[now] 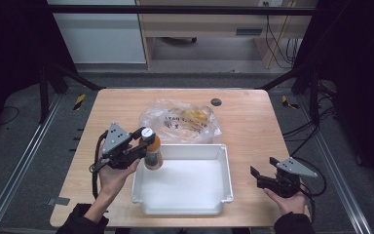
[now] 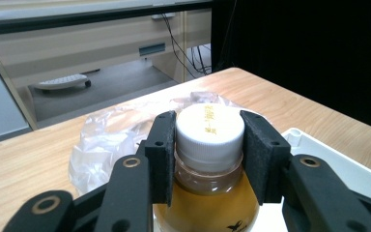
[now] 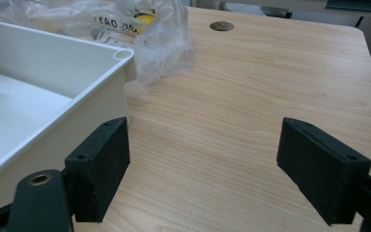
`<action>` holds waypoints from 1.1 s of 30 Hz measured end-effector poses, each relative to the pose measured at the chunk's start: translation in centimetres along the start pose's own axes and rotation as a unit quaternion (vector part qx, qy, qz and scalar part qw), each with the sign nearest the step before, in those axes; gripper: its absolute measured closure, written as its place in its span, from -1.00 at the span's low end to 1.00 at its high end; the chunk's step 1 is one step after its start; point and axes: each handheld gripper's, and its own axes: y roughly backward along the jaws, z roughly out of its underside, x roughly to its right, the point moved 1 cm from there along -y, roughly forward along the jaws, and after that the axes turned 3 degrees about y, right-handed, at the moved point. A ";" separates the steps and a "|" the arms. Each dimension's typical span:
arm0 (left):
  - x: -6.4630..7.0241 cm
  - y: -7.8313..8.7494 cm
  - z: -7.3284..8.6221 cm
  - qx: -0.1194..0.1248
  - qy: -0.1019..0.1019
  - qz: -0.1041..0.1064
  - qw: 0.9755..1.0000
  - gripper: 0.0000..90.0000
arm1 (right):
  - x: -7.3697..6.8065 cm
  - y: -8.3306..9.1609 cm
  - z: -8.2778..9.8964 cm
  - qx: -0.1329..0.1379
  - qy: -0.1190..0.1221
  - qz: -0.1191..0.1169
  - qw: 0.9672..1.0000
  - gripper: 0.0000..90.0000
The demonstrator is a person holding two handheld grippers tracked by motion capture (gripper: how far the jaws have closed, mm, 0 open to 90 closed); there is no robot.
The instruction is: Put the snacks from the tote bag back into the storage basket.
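Black-padded left gripper (image 1: 143,138) clamped on the white-capped neck of an amber bottle (image 1: 153,155), held upright over the white tray's (image 1: 226,176) near-left corner; crumpled clear plastic bag (image 1: 181,120) just beyond the tray; right gripper (image 1: 259,176) wide apart, gripping nothing, above bare wooden table (image 1: 248,117).

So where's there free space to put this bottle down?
The white tray is bare inside, right below the bottle held by the left gripper. Bare table lies between the tray and the open right gripper. Behind the tray it is crowded by the plastic bag.
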 end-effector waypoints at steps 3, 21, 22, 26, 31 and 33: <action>0.0 -0.2 0.5 -0.007 0.003 0.000 1.000 0.31 | -0.1 0.0 0.0 -0.001 -0.001 -0.001 1.000 -0.57; 0.0 0.1 3.4 -0.042 0.010 -0.005 0.999 0.31 | -0.2 0.1 0.0 -0.002 -0.003 -0.003 1.000 -0.57; 0.0 0.1 3.5 -0.044 0.009 -0.006 0.999 0.31 | -0.2 0.1 0.0 -0.002 -0.003 -0.003 1.000 -0.57; -0.1 0.2 3.9 -0.049 0.010 -0.008 0.999 0.31 | -0.1 0.1 0.0 -0.001 0.000 -0.002 1.000 -0.57; -0.1 0.3 4.5 -0.057 0.010 -0.008 0.998 0.31 | -0.2 0.0 0.0 -0.002 0.000 -0.002 1.000 -0.57; -0.2 0.3 4.6 -0.060 0.009 -0.009 0.998 0.31 | -0.2 0.1 0.0 -0.002 -0.002 -0.003 1.000 -0.57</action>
